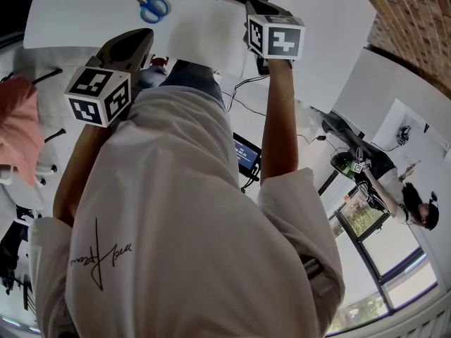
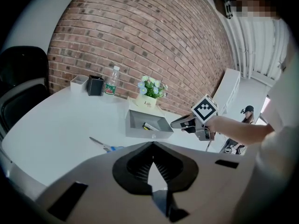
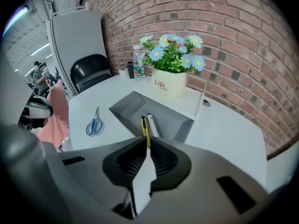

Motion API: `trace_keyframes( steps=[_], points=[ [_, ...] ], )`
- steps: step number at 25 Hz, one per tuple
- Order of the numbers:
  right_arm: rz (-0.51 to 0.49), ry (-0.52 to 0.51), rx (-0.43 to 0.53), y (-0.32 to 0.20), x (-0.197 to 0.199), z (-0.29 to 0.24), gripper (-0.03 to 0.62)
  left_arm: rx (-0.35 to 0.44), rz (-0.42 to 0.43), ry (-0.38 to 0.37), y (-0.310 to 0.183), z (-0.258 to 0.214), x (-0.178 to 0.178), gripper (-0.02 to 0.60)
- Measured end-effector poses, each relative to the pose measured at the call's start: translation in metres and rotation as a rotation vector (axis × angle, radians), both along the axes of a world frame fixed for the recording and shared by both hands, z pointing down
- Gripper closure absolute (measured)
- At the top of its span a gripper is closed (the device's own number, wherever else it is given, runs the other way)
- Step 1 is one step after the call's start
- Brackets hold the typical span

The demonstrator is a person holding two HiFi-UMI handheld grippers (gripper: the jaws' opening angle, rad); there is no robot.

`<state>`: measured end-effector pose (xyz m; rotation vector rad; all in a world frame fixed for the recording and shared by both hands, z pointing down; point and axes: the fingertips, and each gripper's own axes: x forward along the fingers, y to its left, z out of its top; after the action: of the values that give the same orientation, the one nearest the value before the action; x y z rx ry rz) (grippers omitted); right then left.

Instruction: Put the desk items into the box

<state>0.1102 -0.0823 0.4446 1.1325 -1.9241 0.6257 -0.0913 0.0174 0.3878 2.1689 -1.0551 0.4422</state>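
The box [image 3: 161,113] sits on the table [image 3: 229,134] straight ahead of the right tool [image 3: 147,147]. In it a pen [image 3: 144,125] and a marker [image 3: 152,124] lie side by side, the pen on the left. The flower pot [image 3: 170,85] stands just behind the box. The scissors [image 3: 95,123] lie on the table to the tool's left. A bottle [image 3: 138,66] stands farther back, left of the pot, and a chair [image 3: 91,76] stands past the table's edge there. Ahead of the left tool [image 2: 153,146], the scissors lie nearest, slightly left, with the box beyond them.
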Motion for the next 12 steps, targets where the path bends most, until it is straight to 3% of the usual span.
trace_keyframes(
  steps=[12],
  points=[
    [0.078,-0.041,0.028,0.041,0.000,-0.011,0.549,0.030,0.068,0.012,0.011,-0.007,0.004,0.575]
  ],
)
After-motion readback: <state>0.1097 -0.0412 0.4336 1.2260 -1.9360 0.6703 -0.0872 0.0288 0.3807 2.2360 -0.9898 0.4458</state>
